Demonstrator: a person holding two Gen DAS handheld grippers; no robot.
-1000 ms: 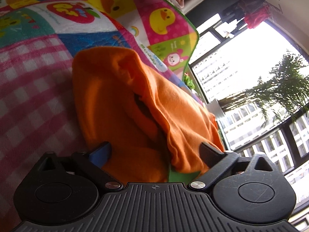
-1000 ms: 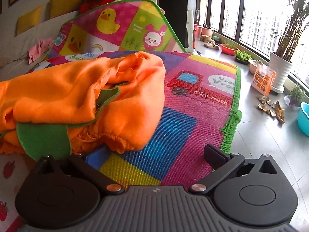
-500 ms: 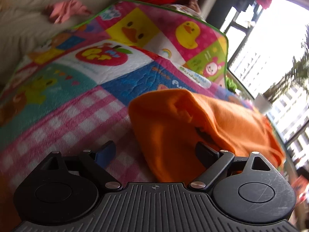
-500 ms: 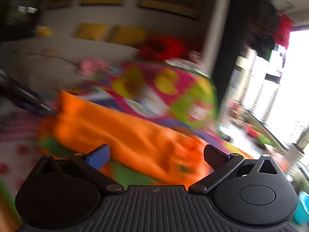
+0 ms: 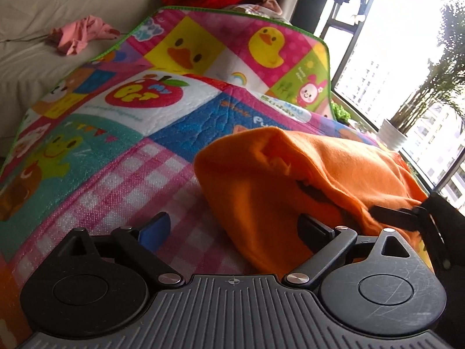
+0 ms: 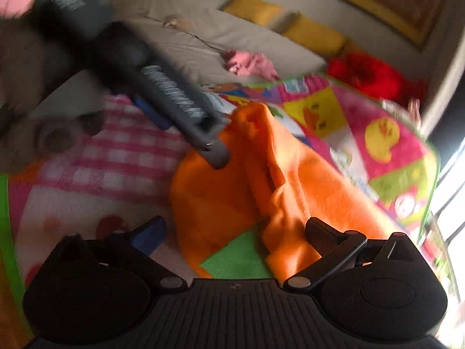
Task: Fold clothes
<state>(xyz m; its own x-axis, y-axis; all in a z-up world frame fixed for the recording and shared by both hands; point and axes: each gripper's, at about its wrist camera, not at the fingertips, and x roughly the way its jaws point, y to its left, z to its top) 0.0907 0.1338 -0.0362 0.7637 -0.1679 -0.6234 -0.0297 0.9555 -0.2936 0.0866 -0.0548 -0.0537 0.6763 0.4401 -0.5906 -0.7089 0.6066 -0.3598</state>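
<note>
Orange garment (image 5: 293,180), one, on mat (image 5: 122,174), left claw (image 5: 232,226) widening, right claw (image 6: 235,232) narrowing, both empty.

"MY PET" on mat's apple (image 5: 144,94)

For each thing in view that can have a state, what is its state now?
orange garment: bunched on the mat, not yet folded flat, held by no gripper
left gripper: open, jaws just opening, its right finger against the garment
right gripper: open, jaws just closing, garment edge between them
play mat: spread out
pink cloth: crumpled on the sofa
</note>
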